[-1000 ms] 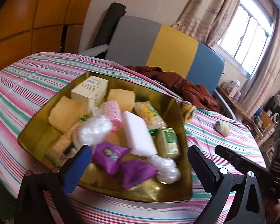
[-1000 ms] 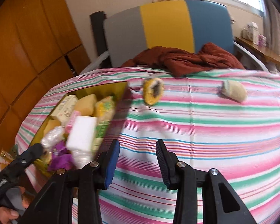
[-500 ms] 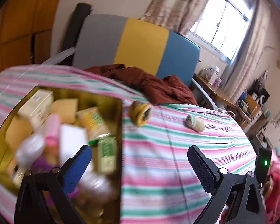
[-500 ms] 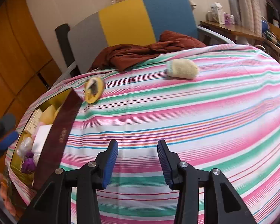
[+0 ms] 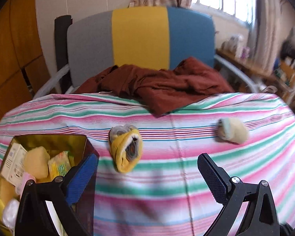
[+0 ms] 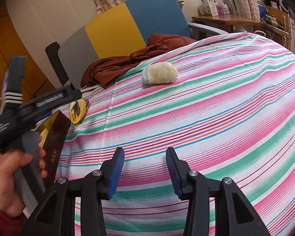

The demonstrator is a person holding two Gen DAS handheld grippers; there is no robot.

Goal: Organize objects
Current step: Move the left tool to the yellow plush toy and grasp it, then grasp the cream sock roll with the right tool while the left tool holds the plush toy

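Socks [image 5: 125, 151] unlabelled; box [image 5: 12, 160] print illegible

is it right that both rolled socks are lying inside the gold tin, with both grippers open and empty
Not quite. The yellow sock and the cream sock lie on the striped cloth, outside the gold tin, as the left wrist view shows. The left gripper and right gripper are open and empty.

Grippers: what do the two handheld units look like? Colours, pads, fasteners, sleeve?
Both are black plastic frames with silver screws. The left gripper and right gripper carry ribbed blue finger pads; one left pad looks dark. From the right wrist view, the left unit has a grey handle, white stripe markings and a spring. The hand wears a red sleeve.
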